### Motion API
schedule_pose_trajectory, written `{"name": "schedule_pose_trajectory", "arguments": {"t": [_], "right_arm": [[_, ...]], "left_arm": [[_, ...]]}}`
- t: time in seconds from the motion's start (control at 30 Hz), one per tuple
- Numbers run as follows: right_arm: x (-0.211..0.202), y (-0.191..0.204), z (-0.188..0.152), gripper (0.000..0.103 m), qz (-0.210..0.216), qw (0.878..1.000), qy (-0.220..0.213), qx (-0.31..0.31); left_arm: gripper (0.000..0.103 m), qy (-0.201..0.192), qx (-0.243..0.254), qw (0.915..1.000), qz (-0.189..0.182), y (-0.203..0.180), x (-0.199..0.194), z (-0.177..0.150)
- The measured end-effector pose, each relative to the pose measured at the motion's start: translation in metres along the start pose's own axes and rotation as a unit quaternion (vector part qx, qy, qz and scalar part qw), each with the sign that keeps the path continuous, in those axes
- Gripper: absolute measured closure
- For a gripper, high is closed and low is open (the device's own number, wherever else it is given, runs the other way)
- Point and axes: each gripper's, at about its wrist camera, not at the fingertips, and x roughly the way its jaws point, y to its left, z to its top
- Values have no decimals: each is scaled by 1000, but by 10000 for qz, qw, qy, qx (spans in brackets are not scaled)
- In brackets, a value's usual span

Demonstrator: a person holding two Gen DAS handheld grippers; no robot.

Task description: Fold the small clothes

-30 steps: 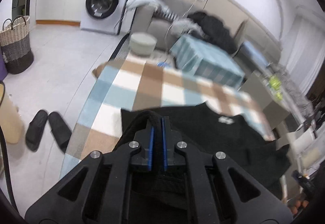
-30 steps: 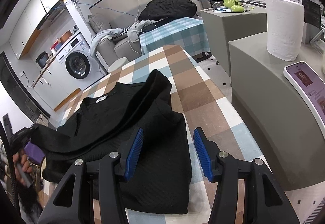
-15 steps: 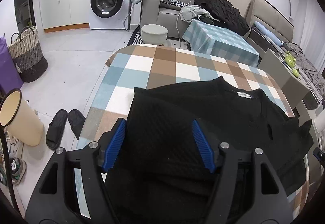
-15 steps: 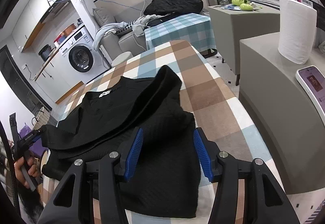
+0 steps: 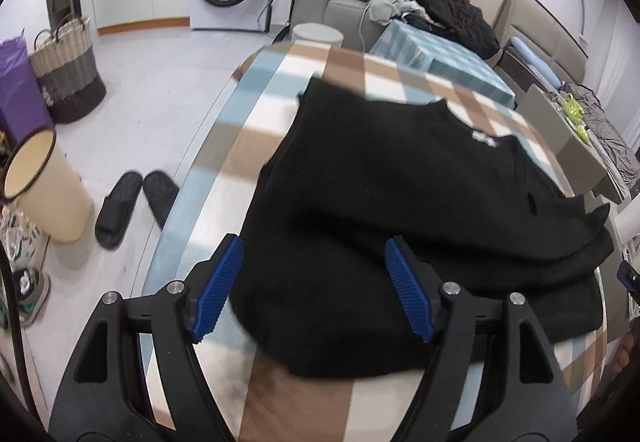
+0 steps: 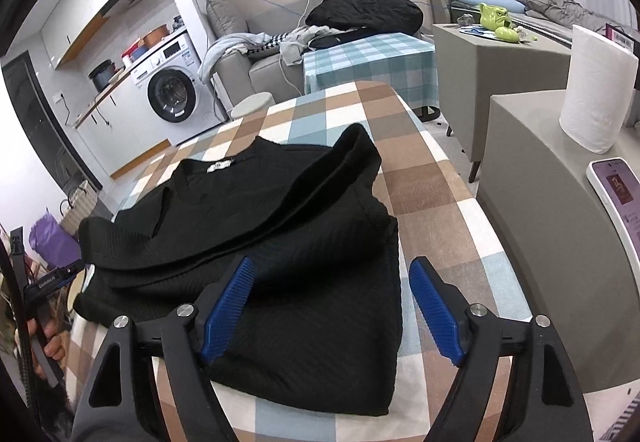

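Released since a second ago, the left gripper point(image 5: 312, 290) now hangs with jaws apart over the black top point(image 5: 420, 201). Right gripper point(image 6: 330, 306) is likewise spread, holding nothing, above the top's near right corner. Top lies partly folded across the checked table point(image 6: 432, 177).

The black garment point(image 6: 304, 234) is showing as matt knit cloth with a fine ribbed weave, carrying a small white cloth label at the neck. The checked tablecloth point(image 6: 420, 177) is looking smooth, flat-woven and matt. Both the left gripper point(image 5: 314, 290) and right gripper point(image 6: 332, 314) are presenting matt black plastic bodies, ridged blue pads point(image 6: 228, 306) and shiny metal screw heads. The paper roll point(image 6: 596, 93) is looking soft and dimpled; the phone point(image 6: 616, 193) screen is glossy.
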Motion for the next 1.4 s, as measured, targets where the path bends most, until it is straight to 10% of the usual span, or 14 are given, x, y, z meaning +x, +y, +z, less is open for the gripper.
{"name": "schedule_pose_trajectory", "arguments": {"t": [0.7,0.83,0.97,1.4], "right_arm": [[40,-9,-35,22,172,9968,783,35],[47,-3,-35,41,-28,9973,699,-207],[50,0,-34,72,-230,9963,656,-498],[22,-8,-58,76,-122,9940,873,-647]], "left_arm": [[39,509,146,9983,-259,-9,25,-29],[70,365,358,9982,-298,-22,26,-30],[75,336,433,9978,-367,-27,22,-36],[74,359,418,9981,-260,-28,-29,-87]]}}
